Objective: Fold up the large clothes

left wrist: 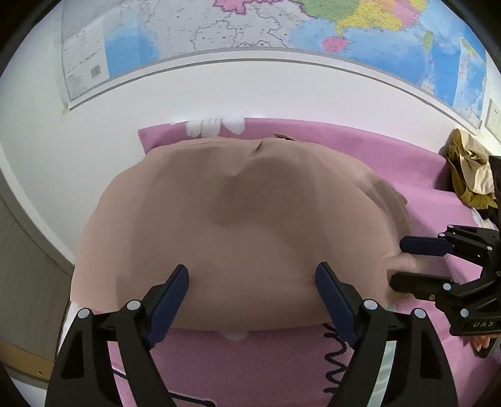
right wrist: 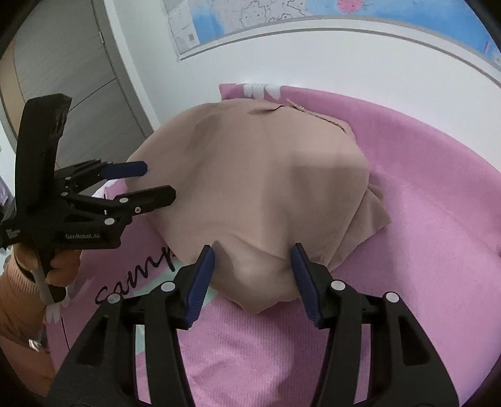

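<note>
A large tan garment [left wrist: 238,219] lies folded and spread on a pink blanket [left wrist: 360,147]; it also shows in the right wrist view [right wrist: 266,188]. My left gripper [left wrist: 252,277] is open, its fingers just above the garment's near edge, holding nothing. My right gripper [right wrist: 252,255] is open over the garment's near right corner, empty. The right gripper shows in the left wrist view [left wrist: 397,263] at the garment's right edge. The left gripper shows in the right wrist view [right wrist: 159,181] at the garment's left edge.
A pile of olive and beige clothes [left wrist: 469,169] sits at the far right on the blanket. A white wall with a map [left wrist: 250,28] is behind. Grey cabinet doors [right wrist: 69,87] stand to the left. The blanket [right wrist: 422,203] bears black lettering [right wrist: 137,275].
</note>
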Demonstrator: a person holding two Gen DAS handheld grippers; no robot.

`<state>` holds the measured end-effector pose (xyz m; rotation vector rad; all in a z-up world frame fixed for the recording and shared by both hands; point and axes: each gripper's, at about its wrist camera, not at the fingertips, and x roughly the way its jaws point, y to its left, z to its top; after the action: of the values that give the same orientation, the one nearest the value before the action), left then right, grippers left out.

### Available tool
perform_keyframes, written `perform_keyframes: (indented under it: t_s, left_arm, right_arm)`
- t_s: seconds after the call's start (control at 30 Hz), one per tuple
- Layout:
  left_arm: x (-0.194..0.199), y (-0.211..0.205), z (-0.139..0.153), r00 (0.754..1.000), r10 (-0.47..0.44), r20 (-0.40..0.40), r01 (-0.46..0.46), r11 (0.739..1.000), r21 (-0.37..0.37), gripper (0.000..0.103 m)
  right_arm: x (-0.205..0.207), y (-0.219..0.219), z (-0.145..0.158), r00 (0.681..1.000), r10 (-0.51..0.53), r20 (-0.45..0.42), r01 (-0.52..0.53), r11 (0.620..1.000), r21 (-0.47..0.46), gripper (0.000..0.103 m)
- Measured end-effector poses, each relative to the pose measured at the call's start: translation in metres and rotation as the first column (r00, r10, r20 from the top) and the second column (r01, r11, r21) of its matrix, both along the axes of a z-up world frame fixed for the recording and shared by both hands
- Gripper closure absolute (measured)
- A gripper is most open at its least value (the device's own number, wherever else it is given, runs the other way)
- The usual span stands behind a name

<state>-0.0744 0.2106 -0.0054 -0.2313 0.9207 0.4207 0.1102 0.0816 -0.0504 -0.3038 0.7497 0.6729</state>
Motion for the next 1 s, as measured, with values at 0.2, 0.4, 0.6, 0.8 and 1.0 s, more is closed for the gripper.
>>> perform_keyframes:
  t_s: [0.2,0.4,0.6,0.8,1.0]
  left_arm:
    - [-0.01,-0.004,0.006,0.999,0.036,0.019,-0.036,0.999,-0.007,0.022]
    - [-0.018,0.006,0.007,0.995,0.097,0.02,-0.097,0.995,-0.001,0.02]
    - [-0.021,0.021,-0.004,0.994,0.112,0.003,-0.112,0.992,-0.054,0.02]
    - [-0.028,0.021,0.004,0.994,0.102,0.026,-0.1,0.994,-0.051,0.02]
    - [-0.028,0.023,0.005,0.994,0.109,0.023,-0.108,0.994,-0.034,0.02]
  right_arm:
    - [-0.013,0.001,0.007,0.999,-0.016,0.036,0.015,1.0,0.015,0.049]
    - [-0.016,0.003,0.012,0.997,-0.039,0.069,0.037,0.999,0.02,0.048]
    - [-0.013,0.017,-0.015,0.999,-0.02,0.04,0.024,0.995,-0.101,0.049]
    - [-0.018,0.01,0.004,0.999,-0.013,0.044,0.014,0.999,-0.032,0.049]
    - [-0.014,0.014,0.01,0.999,-0.016,0.049,0.017,1.0,-0.008,0.051]
